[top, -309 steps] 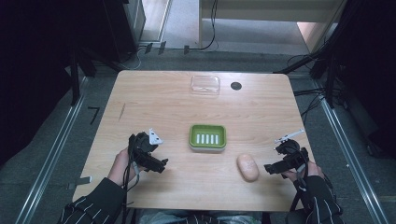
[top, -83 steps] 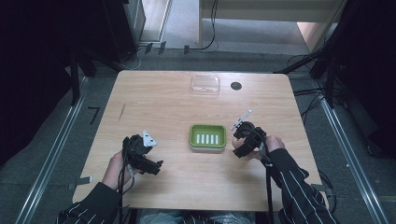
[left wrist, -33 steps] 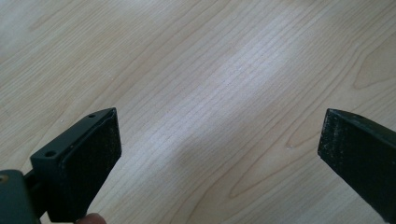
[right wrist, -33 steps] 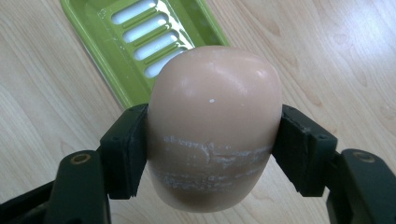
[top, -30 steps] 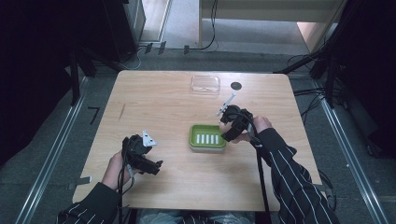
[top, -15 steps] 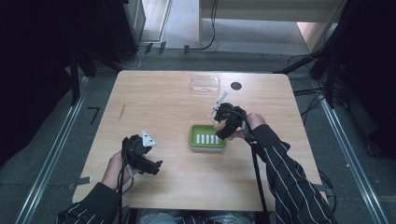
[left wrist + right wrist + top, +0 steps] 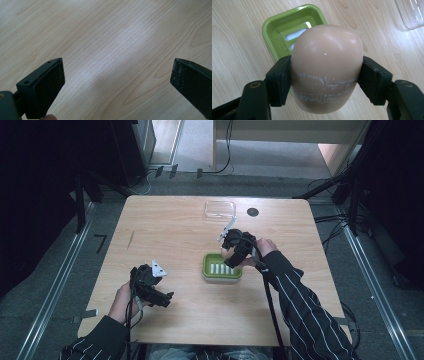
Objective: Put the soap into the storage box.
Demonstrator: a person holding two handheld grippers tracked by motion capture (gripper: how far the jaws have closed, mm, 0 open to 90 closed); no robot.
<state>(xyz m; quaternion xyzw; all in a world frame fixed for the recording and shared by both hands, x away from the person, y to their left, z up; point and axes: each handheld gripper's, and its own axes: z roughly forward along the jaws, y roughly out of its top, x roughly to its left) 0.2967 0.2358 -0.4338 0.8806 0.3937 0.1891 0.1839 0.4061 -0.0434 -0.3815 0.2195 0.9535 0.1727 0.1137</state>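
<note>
High view, right gripper (image 7: 234,251) over green soap dish (image 7: 222,268) mid-table, clear lid (image 7: 220,209) and dark hole (image 7: 253,212) beyond, left gripper (image 7: 162,296) well apart, left gripper view, jaws wide apart over bare table (image 7: 112,37), right gripper view, jaws clamped on beige soap (image 7: 327,67) above the dish (image 7: 279,27), lid corner (image 7: 412,12) nearby.

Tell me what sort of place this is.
Likely a lab or recording workspace, not a home: a bare wooden table stands on grey floor with cables trailing round it and metal rails alongside.

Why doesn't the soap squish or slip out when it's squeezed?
The soap probably is stiff: it keeps its rounded shape between the right tool. Its smooth, curved sides look slippery, so it could pop out. White scrape marks suggest the surface scratches easily.
</note>
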